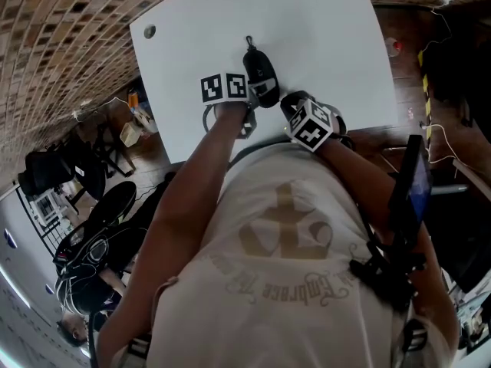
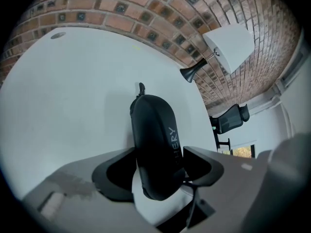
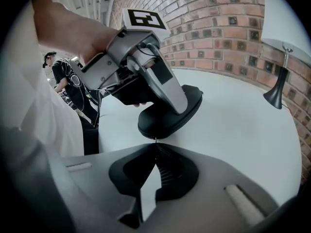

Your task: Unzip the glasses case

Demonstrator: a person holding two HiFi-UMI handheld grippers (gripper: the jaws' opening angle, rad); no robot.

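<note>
The left claw (image 2: pixel 159 161) clamps the black glasses case (image 2: pixel 150 125) on the white surface (image 2: pixel 73 91) while the right claw (image 3: pixel 155 147), jaws together, seems to pinch its zip pull (image 3: pixel 155 140) (a mere thread); next, likely, a steady drag along the seam.

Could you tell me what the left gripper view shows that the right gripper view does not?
Left gripper view only: lettering on the glasses case, the loop at its far end, and an office chair.
Right gripper view only: a person in the background, and the right gripper, jaws together on what looks like a thin pull tab at the case's near end.
Both: the left gripper, jaws pressing the case's sides, the white table, the brick wall and the lamp.
</note>
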